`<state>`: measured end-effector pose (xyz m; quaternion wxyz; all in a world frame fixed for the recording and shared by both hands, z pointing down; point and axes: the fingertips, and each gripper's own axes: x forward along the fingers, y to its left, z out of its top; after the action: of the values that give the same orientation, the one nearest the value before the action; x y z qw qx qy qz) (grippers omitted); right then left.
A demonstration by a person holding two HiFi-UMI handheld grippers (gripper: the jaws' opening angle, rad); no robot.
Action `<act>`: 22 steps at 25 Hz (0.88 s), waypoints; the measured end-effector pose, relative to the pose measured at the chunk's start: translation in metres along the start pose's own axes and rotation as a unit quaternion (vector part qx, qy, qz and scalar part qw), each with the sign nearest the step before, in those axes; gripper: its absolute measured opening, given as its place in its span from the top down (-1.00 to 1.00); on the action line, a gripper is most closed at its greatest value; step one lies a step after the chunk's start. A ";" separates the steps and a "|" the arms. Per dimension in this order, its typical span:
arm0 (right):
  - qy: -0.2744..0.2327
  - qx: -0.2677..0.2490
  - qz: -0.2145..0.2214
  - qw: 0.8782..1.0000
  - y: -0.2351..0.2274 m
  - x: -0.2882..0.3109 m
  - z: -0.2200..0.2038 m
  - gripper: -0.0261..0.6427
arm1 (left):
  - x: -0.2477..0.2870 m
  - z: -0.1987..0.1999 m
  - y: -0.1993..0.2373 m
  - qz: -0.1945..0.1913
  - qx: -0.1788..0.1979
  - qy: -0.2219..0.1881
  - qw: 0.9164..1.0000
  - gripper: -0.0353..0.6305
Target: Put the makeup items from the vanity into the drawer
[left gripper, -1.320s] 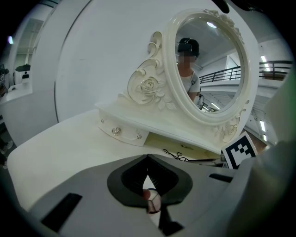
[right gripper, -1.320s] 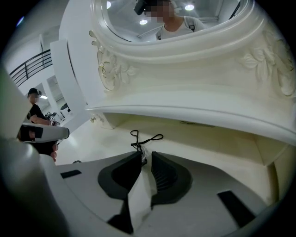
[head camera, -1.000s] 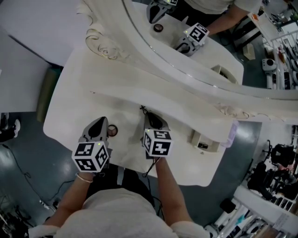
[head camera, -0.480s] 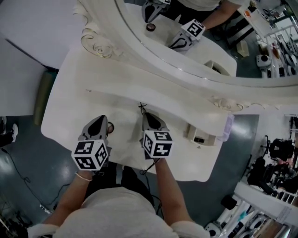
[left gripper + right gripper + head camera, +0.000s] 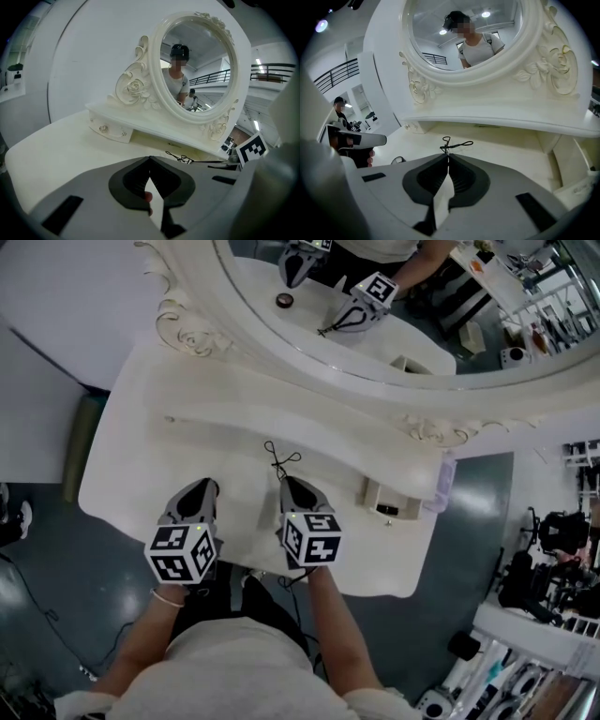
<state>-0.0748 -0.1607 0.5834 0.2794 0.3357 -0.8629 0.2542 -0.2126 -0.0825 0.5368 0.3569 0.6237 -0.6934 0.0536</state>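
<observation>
Right gripper (image 5: 449,156) jaws are pinched tight on a thin black looped item (image 5: 445,148), held out just in front of the mirror (image 5: 422,334) base. The left gripper (image 5: 150,158) sits beside it, farther from the mirror, jaws closed and empty. Both point slightly downward, with forearms (image 5: 333,634) trailing back to the person

The right tongs (image 5: 285,482) have raised the black wire loop (image 5: 278,457).
</observation>
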 end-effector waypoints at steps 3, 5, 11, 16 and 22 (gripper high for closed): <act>-0.004 0.002 -0.004 1.000 -0.005 -0.014 -0.004 0.86 | -0.006 -0.004 -0.011 -0.005 0.003 0.000 1.000 0.88; -0.007 0.005 -0.008 1.000 -0.009 -0.022 -0.006 0.86 | -0.010 -0.006 -0.018 -0.008 0.006 0.000 1.000 0.88; -0.021 0.010 -0.018 1.000 -0.018 -0.044 -0.010 0.85 | -0.016 -0.011 -0.039 -0.021 0.017 -0.004 1.000 0.88; -0.032 0.017 -0.025 0.999 -0.025 -0.066 -0.015 0.86 | -0.021 -0.015 -0.061 -0.035 0.030 -0.006 0.999 0.88; -0.041 0.030 -0.036 0.998 -0.036 -0.090 -0.024 0.85 | -0.022 -0.019 -0.089 -0.057 0.045 -0.003 0.997 0.88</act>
<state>0.0143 -0.1294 0.5511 0.2422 0.3855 -0.8528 0.2559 -0.1252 -0.0735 0.5054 0.3290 0.6780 -0.6543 0.0625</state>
